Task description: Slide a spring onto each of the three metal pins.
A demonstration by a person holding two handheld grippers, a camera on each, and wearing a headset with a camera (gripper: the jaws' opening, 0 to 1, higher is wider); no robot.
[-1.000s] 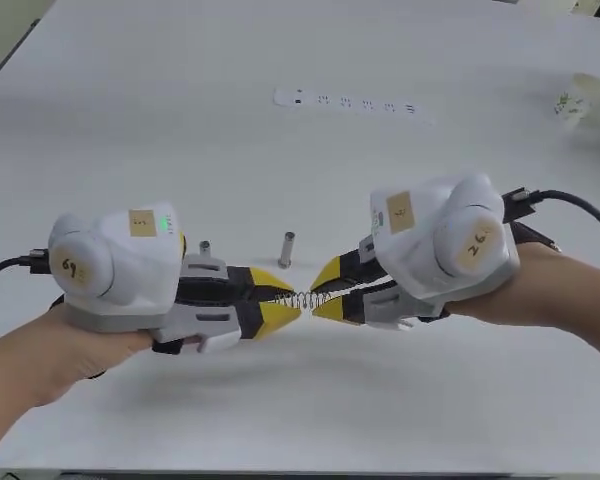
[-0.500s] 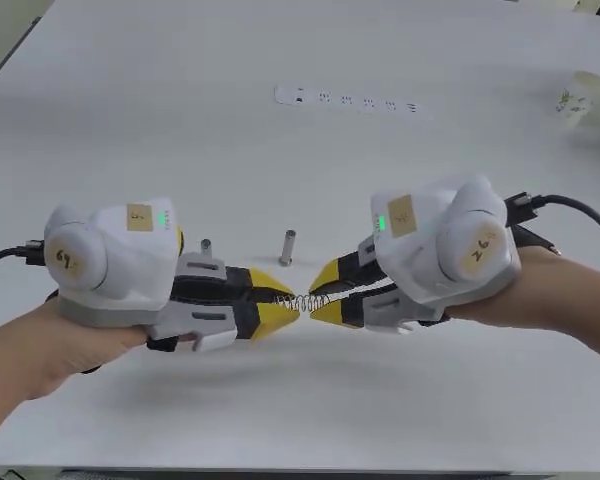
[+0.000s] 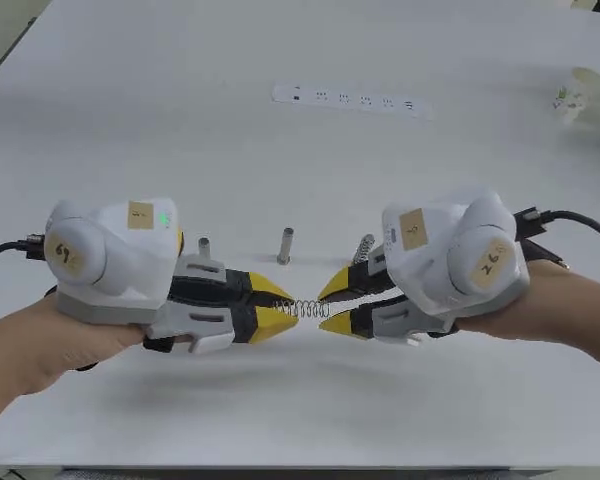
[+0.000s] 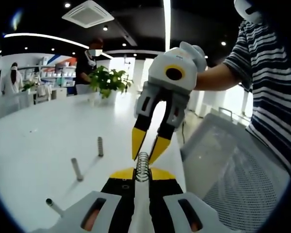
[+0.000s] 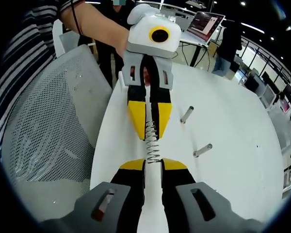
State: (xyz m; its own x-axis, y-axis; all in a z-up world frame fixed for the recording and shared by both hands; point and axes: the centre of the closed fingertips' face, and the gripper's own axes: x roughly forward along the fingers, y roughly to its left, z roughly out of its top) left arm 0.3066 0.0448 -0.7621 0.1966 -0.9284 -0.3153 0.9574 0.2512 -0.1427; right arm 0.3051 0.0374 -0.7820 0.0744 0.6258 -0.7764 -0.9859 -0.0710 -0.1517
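The right tool (image 3: 321, 310) has eased back rightward, jaws now parted around one end of the spring (image 3: 308, 308). The left tool (image 3: 294, 305) stays clamped on the other, above the near desk (image 3: 300, 400). Handover looks done; a bare pin (image 3: 286, 245) stands just beyond.

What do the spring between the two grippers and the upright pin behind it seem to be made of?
The spring: thin coiled wire, likely steel, silvery with bright glints along the coils. The pin: probably solid metal, dull grey and smooth, with a pale highlight down its side. The exact alloy cannot be told.
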